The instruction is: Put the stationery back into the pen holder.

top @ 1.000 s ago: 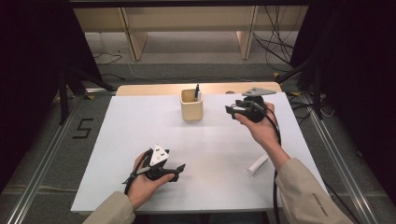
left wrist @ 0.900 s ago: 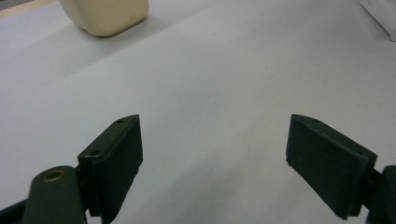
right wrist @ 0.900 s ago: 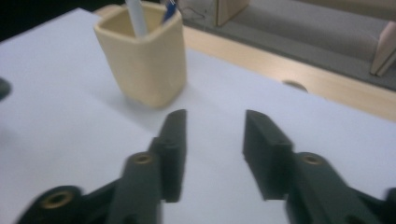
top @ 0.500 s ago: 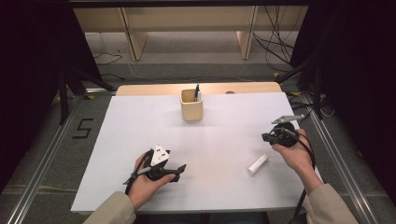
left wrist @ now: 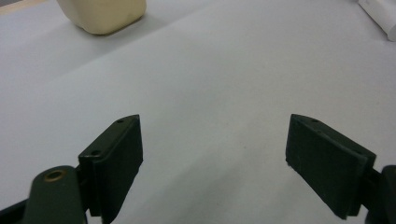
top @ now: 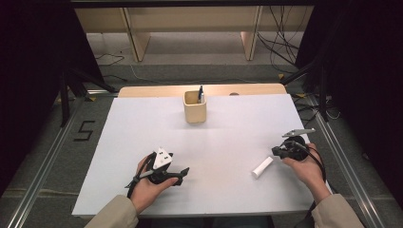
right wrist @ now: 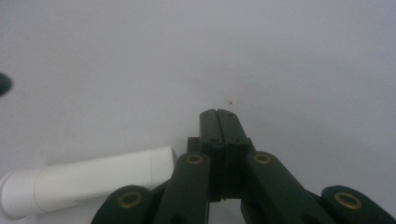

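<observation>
A white cylindrical tube lies on the white table cover at the front right; it also lies at the lower left of the right gripper view as the tube. Just right of it, my right gripper hovers low with its jaws pressed together and nothing between them. My left gripper rests near the front left, jaws spread wide over bare cover. A beige pen cup with a dark pen in it stands at the back middle; the cup shows at the top left of the left gripper view.
The bare wooden table edge runs behind the cover. Wooden furniture legs and cables sit on the floor beyond. Metal rails flank the table on both sides.
My right gripper has come from beside the pen cup down and toward the front right, ending just right of the white tube. The left gripper has stayed put.
</observation>
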Available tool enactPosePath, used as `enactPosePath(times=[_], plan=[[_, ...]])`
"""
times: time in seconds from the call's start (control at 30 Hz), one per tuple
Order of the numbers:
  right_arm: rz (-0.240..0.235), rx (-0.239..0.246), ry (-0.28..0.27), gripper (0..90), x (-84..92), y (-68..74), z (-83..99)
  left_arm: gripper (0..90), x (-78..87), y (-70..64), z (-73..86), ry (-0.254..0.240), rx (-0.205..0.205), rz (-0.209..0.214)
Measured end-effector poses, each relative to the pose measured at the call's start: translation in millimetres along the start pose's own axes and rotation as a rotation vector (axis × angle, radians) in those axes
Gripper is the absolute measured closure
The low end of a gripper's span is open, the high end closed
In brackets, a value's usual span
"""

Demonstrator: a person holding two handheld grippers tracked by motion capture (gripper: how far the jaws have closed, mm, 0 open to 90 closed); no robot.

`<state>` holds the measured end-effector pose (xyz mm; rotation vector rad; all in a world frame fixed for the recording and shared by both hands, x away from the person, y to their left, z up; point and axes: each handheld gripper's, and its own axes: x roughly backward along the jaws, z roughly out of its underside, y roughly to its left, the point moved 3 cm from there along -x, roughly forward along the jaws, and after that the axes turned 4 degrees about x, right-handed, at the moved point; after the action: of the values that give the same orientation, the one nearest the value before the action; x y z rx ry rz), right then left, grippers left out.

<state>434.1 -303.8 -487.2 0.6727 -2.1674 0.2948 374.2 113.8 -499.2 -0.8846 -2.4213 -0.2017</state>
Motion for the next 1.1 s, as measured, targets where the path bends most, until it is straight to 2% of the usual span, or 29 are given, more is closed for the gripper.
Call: enactPosePath(times=[0.4,0.53,0.73,0.93,1.1], plan=[[-0.027,0.006,0.028,90.0,-3.7,1.4,6.6,18.6,0.2,0.3,0.1,0.0,0.001,0.0],[-0.045,0.022,0.039,90.0,-4.9,2.8,8.8,18.6,0.1,0.0,0.0,-0.003,0.003,0.0],[-0.053,0.037,0.047,90.0,-4.3,7.6,9.5,18.6,0.0,0.0,0.1,-0.002,0.003,0.0],[-0.054,0.025,0.054,90.0,-3.0,12.1,11.0,18.6,0.2,-0.1,-0.1,-0.001,0.001,0.001],[-0.053,0.022,0.071,90.0,-2.1,21.3,11.2,18.6,0.2,-0.6,-0.1,0.001,-0.001,0.002]])
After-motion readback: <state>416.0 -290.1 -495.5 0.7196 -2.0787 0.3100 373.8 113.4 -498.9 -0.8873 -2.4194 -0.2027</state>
